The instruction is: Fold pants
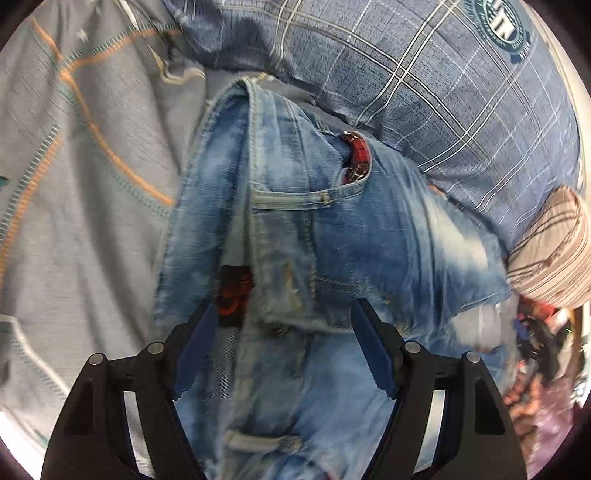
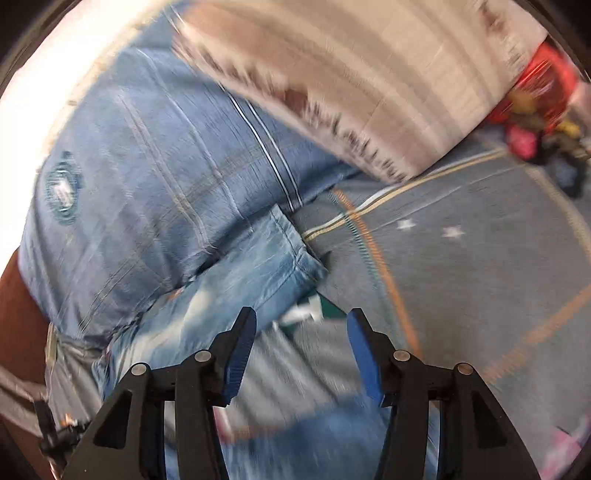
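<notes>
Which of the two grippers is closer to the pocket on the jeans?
Left. The left gripper hangs open right over the jeans, just below the pocket. The right gripper, also open, is over the grey bedcover at the jeans' edge; no pocket shows there.

A round teal badge [image 1: 498,27] sits on the blue checked pillow [image 1: 424,92], with big white letters in its middle, but they are cut off and too blurred to read. Nothing else carries writing.
</notes>
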Demonstrator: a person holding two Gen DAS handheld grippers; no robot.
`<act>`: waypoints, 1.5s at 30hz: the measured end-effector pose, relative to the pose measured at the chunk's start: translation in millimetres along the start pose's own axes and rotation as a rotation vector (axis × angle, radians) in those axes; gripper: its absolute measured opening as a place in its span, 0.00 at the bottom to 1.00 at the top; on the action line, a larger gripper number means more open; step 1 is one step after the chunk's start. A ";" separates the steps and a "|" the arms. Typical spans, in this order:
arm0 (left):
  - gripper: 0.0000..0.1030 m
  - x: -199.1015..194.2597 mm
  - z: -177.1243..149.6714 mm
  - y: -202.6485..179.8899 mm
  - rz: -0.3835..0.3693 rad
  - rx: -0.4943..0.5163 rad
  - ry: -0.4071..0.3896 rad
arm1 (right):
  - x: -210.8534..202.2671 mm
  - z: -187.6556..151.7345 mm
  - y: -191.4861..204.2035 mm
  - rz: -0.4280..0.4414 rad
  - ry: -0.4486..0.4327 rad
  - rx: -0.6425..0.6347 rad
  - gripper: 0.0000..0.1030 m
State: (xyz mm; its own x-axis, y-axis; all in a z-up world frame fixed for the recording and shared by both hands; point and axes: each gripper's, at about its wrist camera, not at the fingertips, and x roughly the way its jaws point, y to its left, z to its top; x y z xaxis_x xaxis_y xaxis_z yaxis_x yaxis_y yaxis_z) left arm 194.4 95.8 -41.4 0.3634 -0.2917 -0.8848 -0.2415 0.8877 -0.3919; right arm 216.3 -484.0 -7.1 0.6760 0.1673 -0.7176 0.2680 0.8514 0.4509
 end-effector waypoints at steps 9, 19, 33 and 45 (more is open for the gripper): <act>0.26 28.0 14.1 -33.8 0.061 0.100 -0.009 | 52.2 31.6 18.2 0.028 -0.001 -0.042 0.02; 0.32 25.4 12.0 -31.8 0.055 0.128 -0.006 | 39.6 40.0 -25.8 -0.108 0.031 0.014 0.17; 0.75 3.8 88.6 -24.3 0.059 -0.001 0.021 | 6.7 90.0 45.1 -0.170 -0.007 -0.305 0.60; 0.75 51.9 156.8 -10.0 0.071 -0.149 0.158 | 145.4 122.0 77.2 -0.453 0.041 -0.485 0.62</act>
State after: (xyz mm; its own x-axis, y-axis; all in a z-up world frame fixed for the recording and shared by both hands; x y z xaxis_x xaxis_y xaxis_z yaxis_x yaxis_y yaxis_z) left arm 356.8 127.6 -43.8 0.1982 -0.2933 -0.9353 -0.3955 0.8491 -0.3501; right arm 419.1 -454.6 -11.8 0.5405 -0.2491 -0.8036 0.1734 0.9677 -0.1833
